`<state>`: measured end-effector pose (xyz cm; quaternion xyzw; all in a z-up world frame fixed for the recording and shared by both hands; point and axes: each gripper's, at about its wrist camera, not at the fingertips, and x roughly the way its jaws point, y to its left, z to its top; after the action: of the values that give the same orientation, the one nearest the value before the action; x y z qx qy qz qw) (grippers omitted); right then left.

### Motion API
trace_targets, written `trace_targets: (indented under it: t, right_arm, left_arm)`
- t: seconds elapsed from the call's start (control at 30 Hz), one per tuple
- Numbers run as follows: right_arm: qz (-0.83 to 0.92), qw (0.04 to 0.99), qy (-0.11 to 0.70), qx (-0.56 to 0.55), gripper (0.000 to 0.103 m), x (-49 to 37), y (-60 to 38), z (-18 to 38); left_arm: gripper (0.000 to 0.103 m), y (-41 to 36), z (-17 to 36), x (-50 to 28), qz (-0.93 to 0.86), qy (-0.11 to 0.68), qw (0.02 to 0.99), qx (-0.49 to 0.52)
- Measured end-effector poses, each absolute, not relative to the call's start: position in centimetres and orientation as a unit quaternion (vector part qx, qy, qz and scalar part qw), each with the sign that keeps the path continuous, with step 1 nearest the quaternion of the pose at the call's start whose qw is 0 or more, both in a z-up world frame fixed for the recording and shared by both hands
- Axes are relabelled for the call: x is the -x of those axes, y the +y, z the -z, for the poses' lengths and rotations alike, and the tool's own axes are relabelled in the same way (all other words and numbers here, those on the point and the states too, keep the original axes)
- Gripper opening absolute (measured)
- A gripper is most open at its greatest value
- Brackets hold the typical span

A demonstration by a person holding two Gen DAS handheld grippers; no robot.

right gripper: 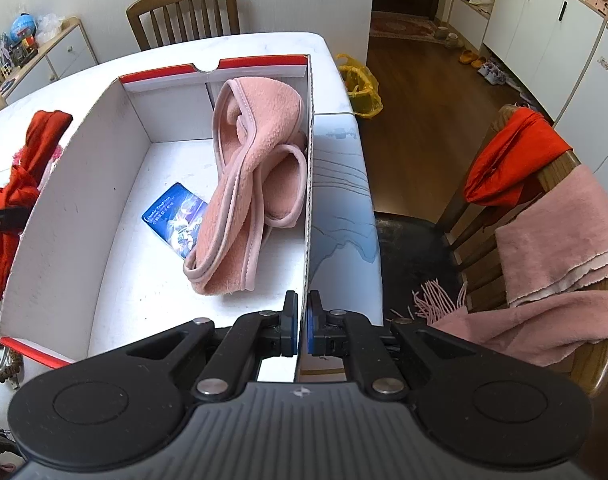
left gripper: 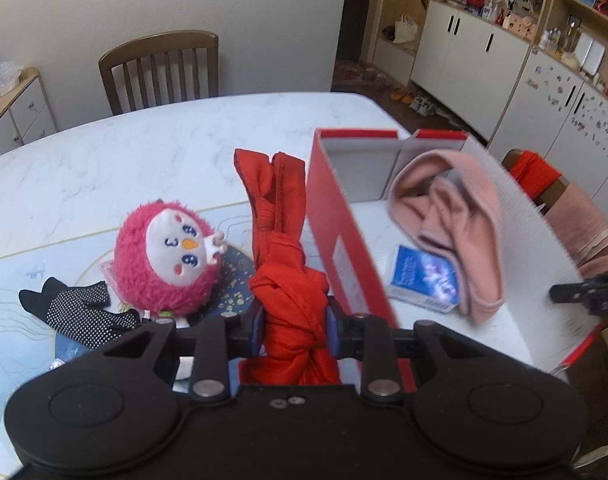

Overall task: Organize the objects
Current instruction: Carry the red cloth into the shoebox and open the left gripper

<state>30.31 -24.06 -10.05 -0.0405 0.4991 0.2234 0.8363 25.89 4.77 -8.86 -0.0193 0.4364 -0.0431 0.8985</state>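
Note:
My left gripper (left gripper: 294, 320) is shut on a knotted red cloth (left gripper: 280, 216), which hangs raised above the table just left of the box. The red-and-white cardboard box (left gripper: 343, 220) stands open on the table. Inside it lie pink slippers (right gripper: 256, 168) and a blue packet (right gripper: 176, 216). My right gripper (right gripper: 302, 312) is shut on the box's right wall (right gripper: 307, 160) near its front corner. From the right wrist view the red cloth (right gripper: 20, 184) shows beyond the box's left wall. A pink plush toy (left gripper: 168, 256) and a black dotted glove (left gripper: 76, 308) lie on the table left of the cloth.
The white marble table (left gripper: 144, 152) has a wooden chair (left gripper: 160, 68) at its far side. Another chair (right gripper: 543, 220), draped with red and pink cloths, stands right of the table. A yellow bag (right gripper: 359, 84) sits on the floor past the table's corner. White cabinets line the right wall.

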Motion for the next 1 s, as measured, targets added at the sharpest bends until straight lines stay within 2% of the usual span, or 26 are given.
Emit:
trace_targets:
  t: [0.47,0.8,1.0]
  right_arm:
    - [-0.231,0.835,0.497,0.036,0.004,-30.6,-24.2,10.1]
    - [-0.237,0.834,0.497,0.034,0.004,-30.7,-24.4,10.2]
    - [-0.242,0.833,0.497,0.031,0.004,-30.9,-24.5,10.3]
  left_arm:
    - [0.027,0.9,3.3,-27.0,0.097,0.392,0.914,0.027]
    - [0.027,-4.3,5.0,-29.5,0.118,0.421,0.899,-0.002]
    - [0.027,-6.4,7.5,-31.9,0.112,0.465,0.878,-0.002]
